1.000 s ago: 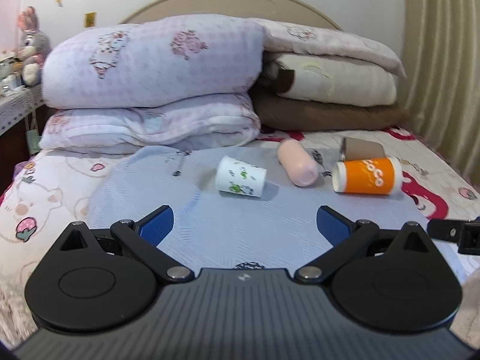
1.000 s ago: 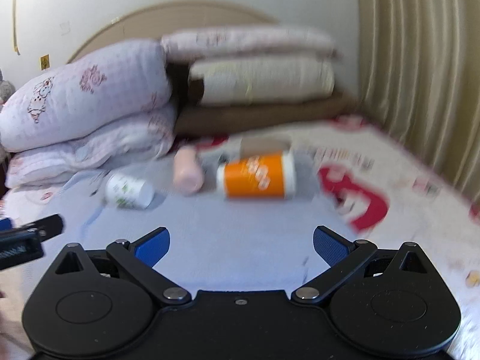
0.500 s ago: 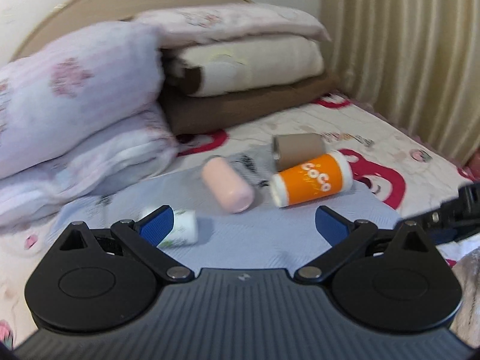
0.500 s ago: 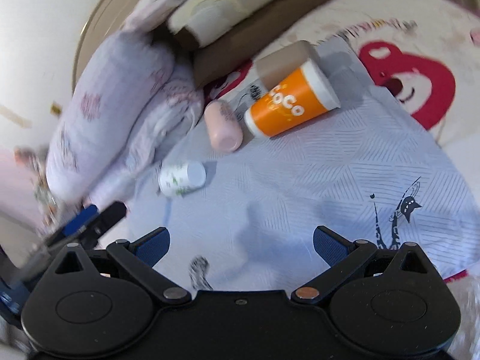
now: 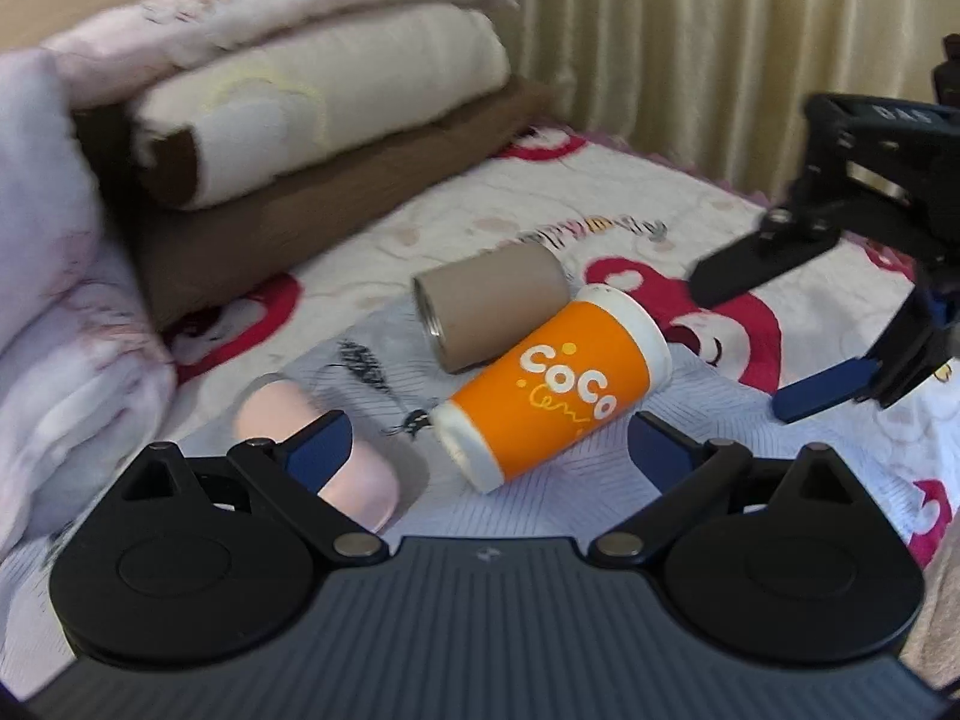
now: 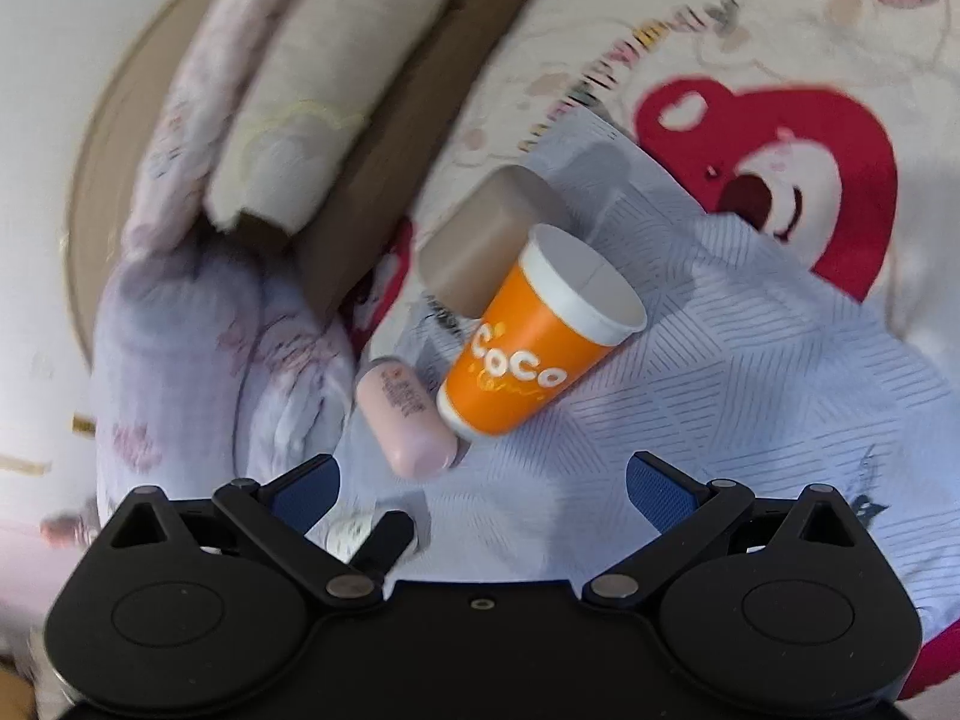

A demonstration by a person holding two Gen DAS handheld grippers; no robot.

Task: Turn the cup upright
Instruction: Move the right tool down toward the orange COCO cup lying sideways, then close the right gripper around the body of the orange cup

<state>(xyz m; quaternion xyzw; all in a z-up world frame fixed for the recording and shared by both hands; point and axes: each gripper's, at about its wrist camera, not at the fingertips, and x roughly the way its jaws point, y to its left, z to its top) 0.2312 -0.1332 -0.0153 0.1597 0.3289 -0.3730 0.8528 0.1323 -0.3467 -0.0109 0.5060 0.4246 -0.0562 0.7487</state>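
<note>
Fingers (image 5: 318,443) of both grippers stand spread, gripping nothing; the orange cup (image 5: 555,387) lies on its side on the bed (image 5: 600,192), touching a brown cup (image 5: 489,303).

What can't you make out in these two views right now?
- Small white cup, right wrist view: mostly hidden behind the tool's linkage; its print is unreadable.
- Pink cup, left wrist view: partly covered by the left tool finger.
- Brown cup, right wrist view: motion-blurred, its near end hidden by the orange cup.
- Right tool, left wrist view: cut off at the right edge.
</note>
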